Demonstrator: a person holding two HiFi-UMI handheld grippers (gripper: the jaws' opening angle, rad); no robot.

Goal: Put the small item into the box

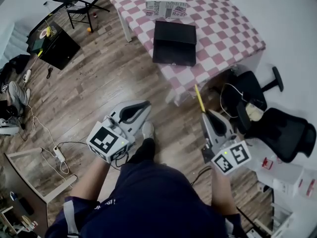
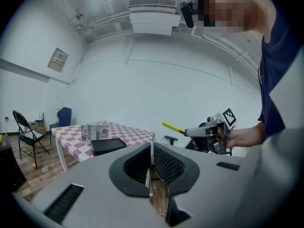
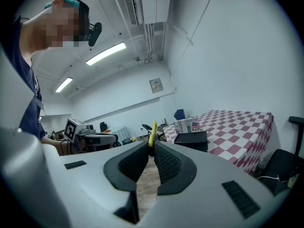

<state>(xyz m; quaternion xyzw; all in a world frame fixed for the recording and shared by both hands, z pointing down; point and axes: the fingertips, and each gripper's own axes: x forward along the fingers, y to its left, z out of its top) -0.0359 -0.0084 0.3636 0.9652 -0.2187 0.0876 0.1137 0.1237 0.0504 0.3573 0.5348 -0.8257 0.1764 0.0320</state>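
A thin yellow strip [image 1: 199, 97] sticks out of my right gripper [image 1: 204, 114], whose jaws are shut on it; the right gripper view has the strip [image 3: 151, 136] standing up from the jaw tips [image 3: 151, 146]. My left gripper [image 1: 147, 104] is shut with nothing in it, as its own view [image 2: 152, 148] confirms. Both hang over the wooden floor, short of the table. A closed black box [image 1: 174, 42] lies on the checked table [image 1: 223, 29], also in the gripper views [image 2: 108, 145] [image 3: 191, 140]. Behind it stands a printed carton [image 1: 167, 9].
Black office chairs [image 1: 277, 128] crowd the floor right of the right gripper. White boxes [image 1: 287, 177] stand at the lower right. A folding chair [image 1: 79, 4], a black case [image 1: 54, 43] and a power strip with cables [image 1: 58, 155] lie to the left.
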